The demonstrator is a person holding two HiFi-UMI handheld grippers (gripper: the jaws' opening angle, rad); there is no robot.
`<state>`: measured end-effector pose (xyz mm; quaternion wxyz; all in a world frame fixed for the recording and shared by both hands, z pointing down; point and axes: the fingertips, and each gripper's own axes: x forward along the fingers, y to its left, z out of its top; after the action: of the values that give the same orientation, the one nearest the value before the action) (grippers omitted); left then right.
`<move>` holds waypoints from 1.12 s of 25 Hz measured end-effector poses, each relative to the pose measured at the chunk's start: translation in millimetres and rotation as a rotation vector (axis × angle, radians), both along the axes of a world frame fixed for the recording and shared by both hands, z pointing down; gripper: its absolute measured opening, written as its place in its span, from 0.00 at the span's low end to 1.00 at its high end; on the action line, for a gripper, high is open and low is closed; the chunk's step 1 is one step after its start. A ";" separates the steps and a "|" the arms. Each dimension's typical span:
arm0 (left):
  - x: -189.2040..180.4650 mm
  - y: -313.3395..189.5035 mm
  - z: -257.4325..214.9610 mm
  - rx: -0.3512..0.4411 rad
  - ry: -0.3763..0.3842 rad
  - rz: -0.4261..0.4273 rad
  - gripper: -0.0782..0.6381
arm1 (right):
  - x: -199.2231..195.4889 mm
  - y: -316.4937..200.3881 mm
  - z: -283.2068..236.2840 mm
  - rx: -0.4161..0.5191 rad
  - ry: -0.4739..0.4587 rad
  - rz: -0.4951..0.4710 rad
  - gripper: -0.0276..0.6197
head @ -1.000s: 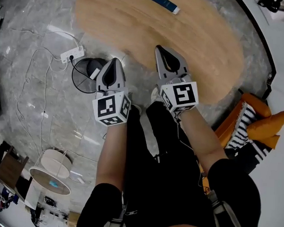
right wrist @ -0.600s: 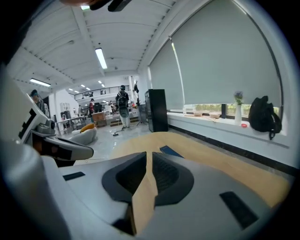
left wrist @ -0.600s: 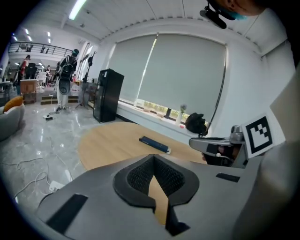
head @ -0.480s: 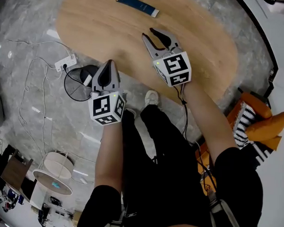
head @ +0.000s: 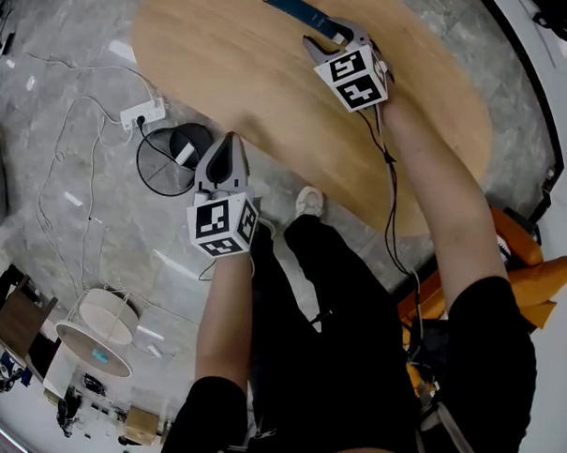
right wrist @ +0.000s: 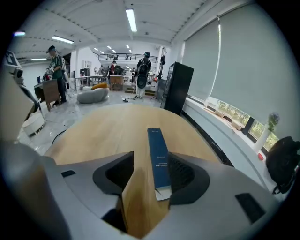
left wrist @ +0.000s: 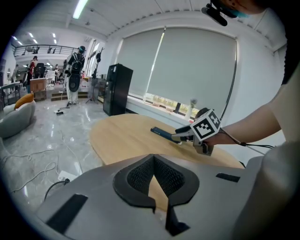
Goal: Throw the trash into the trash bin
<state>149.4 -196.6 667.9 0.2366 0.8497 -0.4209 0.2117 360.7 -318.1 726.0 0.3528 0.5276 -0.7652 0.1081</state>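
Observation:
A long dark-blue box [head: 298, 7] lies flat on the far part of the oval wooden table [head: 244, 60]. My right gripper [head: 322, 37] is low over the table at the box's near end. Its jaws are opening, and in the right gripper view the blue box [right wrist: 158, 157] lies between them, close along the right-hand jaw, with the pads not pressing on it. My left gripper [head: 228, 139] hangs shut and empty over the floor, beside the table edge and next to the black wire trash bin [head: 164, 164]. In the left gripper view the left gripper [left wrist: 153, 157] points at the table and the right gripper [left wrist: 185, 137].
A white power strip [head: 143, 113] and loose cables lie on the marble floor left of the bin. A white round lamp [head: 101, 330] stands at lower left. Orange cushions [head: 539, 279] are at right. My shoe [head: 308, 201] is under the table edge.
My right gripper has travelled forward across the table to the blue box, rolled, and its jaws have spread from shut to wide. My left gripper has shifted slightly, staying near the bin.

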 end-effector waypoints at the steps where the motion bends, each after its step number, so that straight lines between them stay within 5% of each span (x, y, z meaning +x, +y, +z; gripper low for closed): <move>1: -4.3 -0.9 1.0 0.000 -0.003 -0.004 0.12 | 1.5 -3.5 6.8 -0.014 0.010 -0.012 0.34; 6: -26.2 2.0 8.1 -0.008 -0.021 -0.023 0.12 | 15.6 -18.3 32.8 -0.083 0.028 0.011 0.36; 12: -39.3 9.0 18.5 -0.033 -0.027 -0.073 0.12 | 36.5 -21.0 46.8 -0.145 -0.139 0.176 0.37; 20: -41.9 11.9 21.9 -0.043 0.000 -0.082 0.12 | 22.5 -8.8 42.1 -0.177 -0.114 0.134 0.37; 28: -43.1 5.7 17.7 -0.042 0.024 -0.087 0.12 | -10.7 29.5 -9.1 -0.044 -0.227 0.171 0.36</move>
<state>106.4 -190.9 685.6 0.2686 0.8280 -0.4498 0.1997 349.9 -288.6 716.8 0.2650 0.5675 -0.7497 0.2138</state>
